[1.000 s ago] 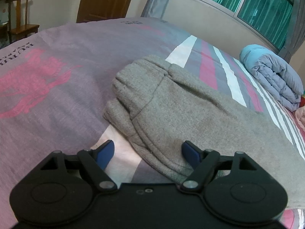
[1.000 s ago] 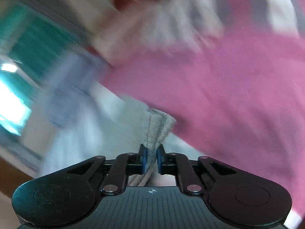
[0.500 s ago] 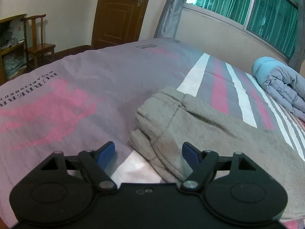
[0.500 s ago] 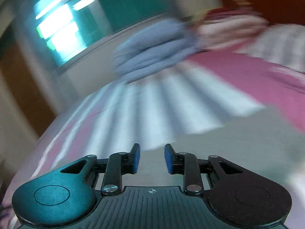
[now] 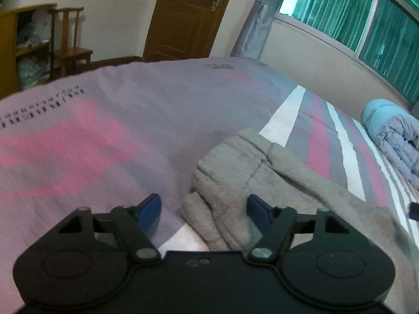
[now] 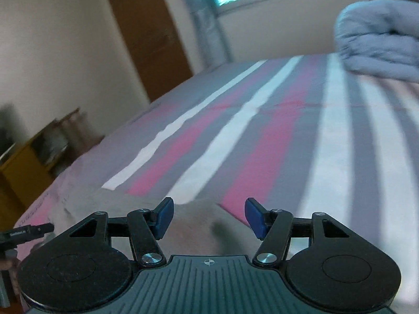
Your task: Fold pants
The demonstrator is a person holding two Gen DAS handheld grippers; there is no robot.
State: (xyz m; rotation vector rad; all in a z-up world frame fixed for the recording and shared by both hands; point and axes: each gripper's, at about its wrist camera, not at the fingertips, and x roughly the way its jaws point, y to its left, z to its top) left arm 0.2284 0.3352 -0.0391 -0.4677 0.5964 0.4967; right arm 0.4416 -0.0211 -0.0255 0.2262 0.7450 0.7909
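The grey fleece pants (image 5: 262, 183) lie folded on the bed, their ribbed waistband end bunched toward the near edge of the mattress and the rest running off toward the striped side. The left gripper (image 5: 204, 209) hovers low over that waistband end with its jaws spread and closing, the thick fabric roll sitting between the blue pads but, as far as the left wrist view shows, not yet pinched. The right gripper (image 6: 209, 217) is spread and opening, with nothing between its jaws; only a flat grey patch of the pants (image 6: 188, 225) shows under it. The step in hand looks like taking a fresh hold for the next fold: it would go best if the left pads bit all the stacked layers at the waistband together (fleece this bulky slips apart if only the top layer is caught), while the right gripper takes the matching edge farther along so both ends lift evenly. The bedsheet (image 5: 131, 104) is lilac with a pink print on the left part and grey, pink and white stripes toward the window side. A rolled blue quilt (image 5: 392, 130) rests near the far corner; a brown door (image 5: 188, 13), a wooden chair (image 5: 70, 47) and green-curtained windows stand beyond.
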